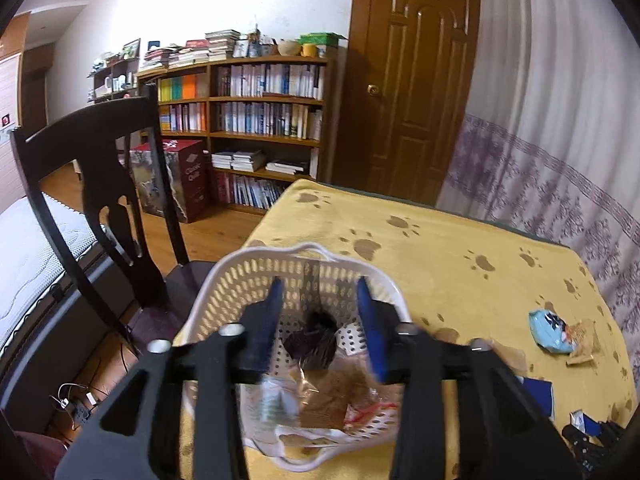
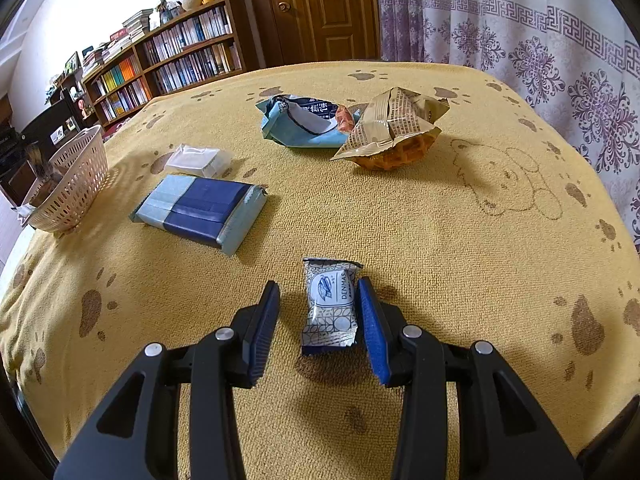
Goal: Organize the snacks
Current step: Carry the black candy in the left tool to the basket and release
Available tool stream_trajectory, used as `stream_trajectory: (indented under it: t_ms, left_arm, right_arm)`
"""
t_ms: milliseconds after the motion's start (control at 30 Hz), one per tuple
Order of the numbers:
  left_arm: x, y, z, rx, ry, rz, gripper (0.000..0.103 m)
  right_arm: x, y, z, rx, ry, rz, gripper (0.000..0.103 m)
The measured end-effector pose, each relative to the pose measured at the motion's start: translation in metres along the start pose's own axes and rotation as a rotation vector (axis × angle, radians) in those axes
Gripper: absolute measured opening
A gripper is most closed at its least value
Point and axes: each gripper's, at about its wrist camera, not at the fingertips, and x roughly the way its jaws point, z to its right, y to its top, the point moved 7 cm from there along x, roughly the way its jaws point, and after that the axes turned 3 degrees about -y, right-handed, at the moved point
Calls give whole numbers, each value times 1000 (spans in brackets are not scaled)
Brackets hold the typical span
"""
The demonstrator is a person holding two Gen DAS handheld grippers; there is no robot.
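Snacks lie scattered over a desk (image 2: 400, 216) covered in a yellow paw-print cloth. The right claw (image 2: 318, 312) is spread wide and low over the cloth, its blue pads flanking a small white-and-navy wrapped biscuit (image 2: 330, 306) printed DENMAS; the right pad (image 2: 374, 332) sits just beside the wrapper's edge, the left pad well clear, so nothing is gripped. From that claw, a flat blue-and-navy packet (image 2: 200, 210) lies at ten o'clock, a small clear-wrapped white pack (image 2: 198, 160) just beyond it, and at twelve o'clock a light blue pouch (image 2: 300, 122) touches a tan printed waffle bag (image 2: 394, 132). A white perforated basket (image 2: 76, 184) stands at the desk's far left edge.

The left claw (image 1: 320, 324) hangs released above that basket (image 1: 224, 288), jaws apart and empty. Inside the basket lie a dark round wrapped item (image 1: 312, 340), a brownish clear-wrapped snack (image 1: 340, 396) and a pale packet (image 1: 272, 400), all somewhat blurred. A dark chair (image 1: 100, 184) stands at ten o'clock of the basket, a bookshelf (image 1: 248, 120) behind.
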Motion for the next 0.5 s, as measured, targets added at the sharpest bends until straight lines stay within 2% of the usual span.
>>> stream_trajectory:
  t_ms: [33,133,500]
  left_arm:
    - [-2,2,-3,-3,10,8,65]
    - [-6,5,-8,-29,30,28,81]
    - [-13,7,-5,-27,26,46,87]
  right_arm:
    - [0,0,0,0,0,0,40]
    - [0,0,0,0,0,0,40]
    - [-2,1,1,-4,-5,-1,40]
